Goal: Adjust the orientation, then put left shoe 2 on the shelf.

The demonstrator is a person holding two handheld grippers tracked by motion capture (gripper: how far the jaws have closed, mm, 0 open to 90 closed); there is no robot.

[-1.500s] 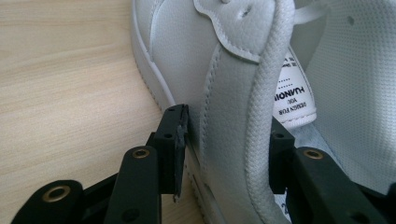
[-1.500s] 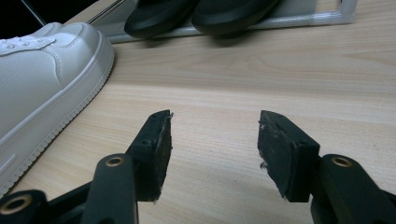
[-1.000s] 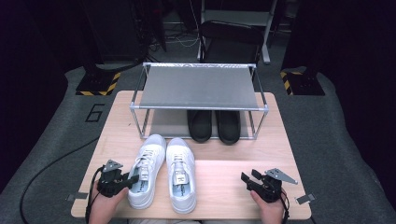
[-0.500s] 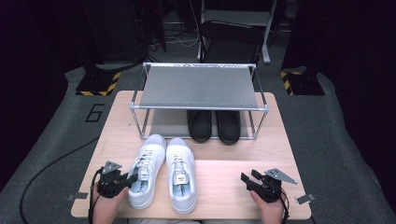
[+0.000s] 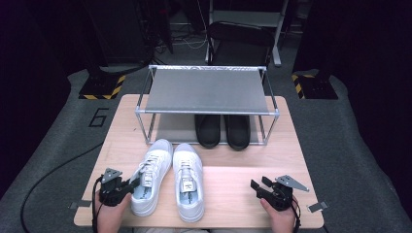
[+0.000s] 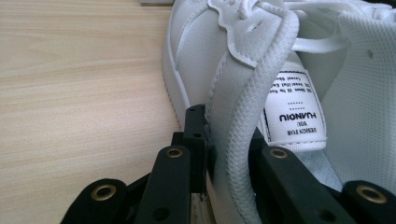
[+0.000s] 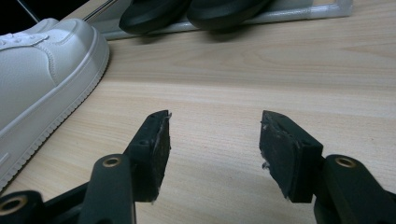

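Two white sneakers stand side by side at the table's front, toes pointing to the rack: the left sneaker (image 5: 151, 177) and the right sneaker (image 5: 188, 182). My left gripper (image 5: 132, 184) sits at the left sneaker's outer side. Its jaws have just been closing and now pinch the padded collar (image 6: 243, 93), one pad outside the shoe and one inside by the tongue label (image 6: 293, 116); the left gripper (image 6: 224, 154) is shut on it. My right gripper (image 5: 256, 187) rests near the front right edge and is open, with bare wood between the jaws of the right gripper (image 7: 215, 140).
A metal shoe rack (image 5: 206, 90) stands at the back of the wooden table (image 5: 233, 179), with a pair of black shoes (image 5: 223, 130) on its lower level. In the right gripper view the right sneaker (image 7: 42, 70) lies left and the black shoes (image 7: 187, 11) ahead.
The left gripper's jaws have drawn together on the left sneaker's collar. Both hands, the sneakers and the right gripper have stayed where they were.
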